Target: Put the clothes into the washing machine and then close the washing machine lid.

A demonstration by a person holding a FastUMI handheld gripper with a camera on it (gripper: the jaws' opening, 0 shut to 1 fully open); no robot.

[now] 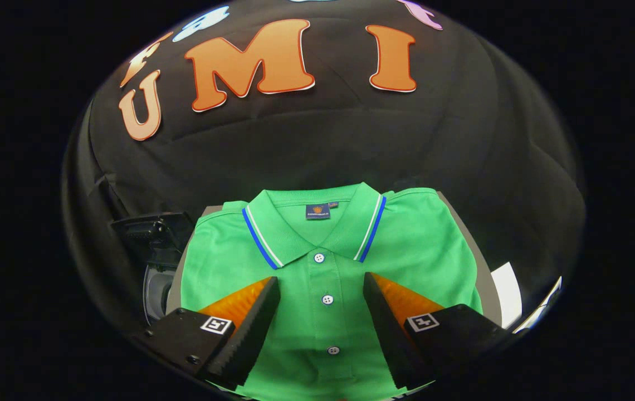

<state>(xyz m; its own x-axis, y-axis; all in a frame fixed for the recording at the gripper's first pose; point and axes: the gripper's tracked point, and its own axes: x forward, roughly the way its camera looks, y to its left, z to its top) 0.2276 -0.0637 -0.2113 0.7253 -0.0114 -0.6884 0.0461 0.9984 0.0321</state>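
Note:
A folded green polo shirt (328, 262) with a blue-and-white striped collar and white buttons lies flat on a grey surface (479, 262). My gripper (322, 295) hovers over its button placket, open, with a wide gap between the fingers. The buttons show in that gap. I cannot tell whether the fingertips (266, 298) touch the cloth. To the left of the shirt, a dark part with a grey round opening (156, 284) peeks out, possibly the washing machine.
Black booth cloth hangs behind and around the shirt. A white sheet or panel (509, 292) lies to the right of the grey surface. A dark device (147, 231) sits at the left beside the shirt's shoulder.

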